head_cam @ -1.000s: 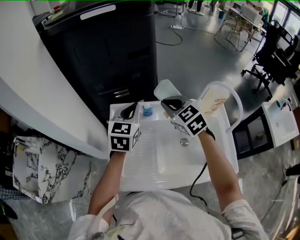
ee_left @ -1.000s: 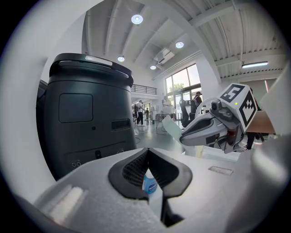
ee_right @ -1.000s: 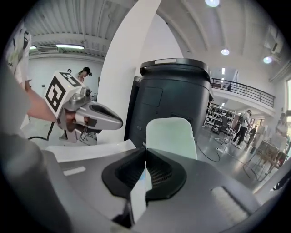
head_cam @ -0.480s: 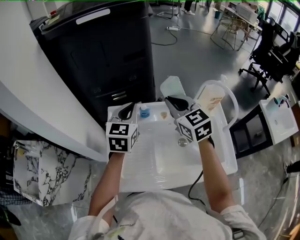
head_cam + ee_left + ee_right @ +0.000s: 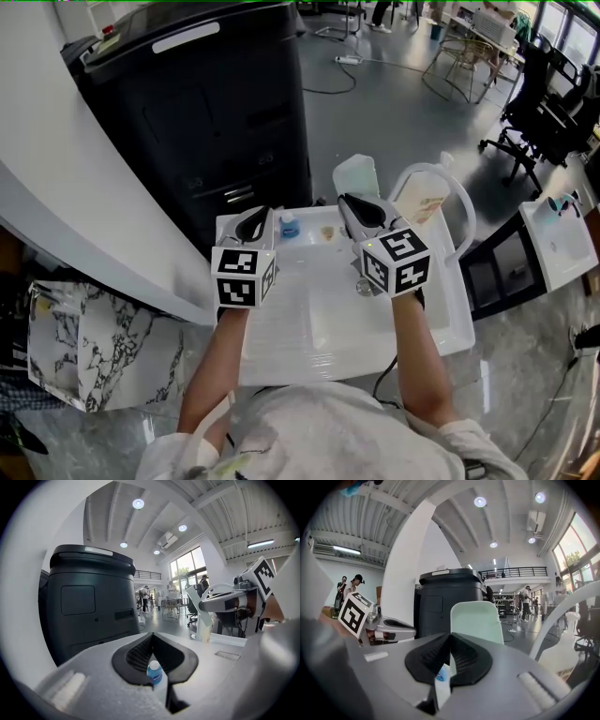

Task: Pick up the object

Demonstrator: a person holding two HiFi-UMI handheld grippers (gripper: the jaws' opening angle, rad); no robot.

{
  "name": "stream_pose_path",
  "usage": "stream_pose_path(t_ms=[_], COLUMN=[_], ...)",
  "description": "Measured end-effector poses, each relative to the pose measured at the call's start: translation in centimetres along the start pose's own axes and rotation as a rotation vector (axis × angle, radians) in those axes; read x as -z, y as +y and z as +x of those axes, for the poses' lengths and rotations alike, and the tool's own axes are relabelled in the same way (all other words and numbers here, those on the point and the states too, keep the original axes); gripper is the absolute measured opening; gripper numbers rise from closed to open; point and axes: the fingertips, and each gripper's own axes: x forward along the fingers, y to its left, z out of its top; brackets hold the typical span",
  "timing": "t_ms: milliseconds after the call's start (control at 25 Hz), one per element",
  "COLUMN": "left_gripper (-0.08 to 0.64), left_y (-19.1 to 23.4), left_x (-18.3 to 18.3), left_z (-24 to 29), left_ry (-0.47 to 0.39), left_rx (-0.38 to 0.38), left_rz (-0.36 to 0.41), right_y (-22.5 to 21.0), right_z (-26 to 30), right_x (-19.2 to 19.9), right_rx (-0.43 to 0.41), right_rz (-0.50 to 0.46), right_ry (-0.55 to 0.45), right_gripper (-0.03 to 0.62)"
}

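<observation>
My right gripper is clamped shut on the thin pale green plastic lid, above the far edge of the white table, so I should grip firmly and lift straight; my left gripper is closed and empty.

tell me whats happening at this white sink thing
A person works over a white basin with a gripper in each hand. The right gripper has its tongs shut on the lower edge of a pale green panel, held upright above the basin. The left gripper hovers shut and empty beside a small blue-capped bottle standing on the basin.
</observation>
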Motion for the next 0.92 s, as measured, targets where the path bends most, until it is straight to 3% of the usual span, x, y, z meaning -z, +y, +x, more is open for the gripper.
stream_pose_path(t_ms=[920], left_gripper=[0.005], left_y=[-0.40], left_x=[-0.12], left_z=[0.45], left_ry=[0.003], left_rx=[0.017], left_rz=[0.008], right_y=[-0.31], right_z=[-0.09], right_x=[-0.03], right_rx=[0.017], right_rz=[0.001], right_ry=[-0.001], right_gripper=[0.008])
